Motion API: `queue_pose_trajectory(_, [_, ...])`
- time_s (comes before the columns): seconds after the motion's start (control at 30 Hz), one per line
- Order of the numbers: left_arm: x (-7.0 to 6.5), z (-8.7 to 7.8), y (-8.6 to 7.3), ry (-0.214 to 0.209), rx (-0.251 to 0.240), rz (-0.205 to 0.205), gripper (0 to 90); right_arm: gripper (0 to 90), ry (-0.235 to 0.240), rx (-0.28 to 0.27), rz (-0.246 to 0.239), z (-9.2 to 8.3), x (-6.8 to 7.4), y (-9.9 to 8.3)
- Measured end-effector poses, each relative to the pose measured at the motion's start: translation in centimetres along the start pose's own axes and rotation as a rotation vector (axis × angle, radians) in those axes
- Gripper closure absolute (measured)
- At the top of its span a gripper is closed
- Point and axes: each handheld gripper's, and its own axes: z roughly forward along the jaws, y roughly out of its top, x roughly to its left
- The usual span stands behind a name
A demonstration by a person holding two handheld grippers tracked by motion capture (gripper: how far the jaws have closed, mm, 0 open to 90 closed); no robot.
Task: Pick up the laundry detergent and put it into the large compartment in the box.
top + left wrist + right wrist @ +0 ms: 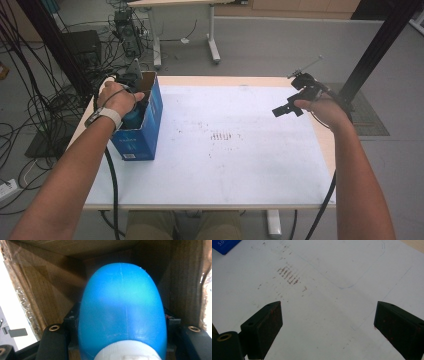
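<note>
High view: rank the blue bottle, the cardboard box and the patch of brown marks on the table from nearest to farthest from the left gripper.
1. blue bottle, gripped between the left gripper's jaws, inside the box.
2. cardboard box, around the bottle at the table's left edge.
3. brown marks, mid-table, well to the box's right.

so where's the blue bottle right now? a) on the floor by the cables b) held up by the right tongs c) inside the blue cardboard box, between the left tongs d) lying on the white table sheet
c: the left gripper view shows the blue bottle clamped between the left tongs with brown cardboard walls of the box around it, while the right tongs stand open over the bare sheet.
</note>
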Motion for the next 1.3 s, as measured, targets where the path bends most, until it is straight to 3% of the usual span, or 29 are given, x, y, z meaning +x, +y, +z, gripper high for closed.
queue_pose_trajectory(1.3, [-0.17,0.05,-0.15,0.009,-0.003,0.006,37.8,8.2,-0.007,-0.003,0.004,-0.33,0.06,-0.22])
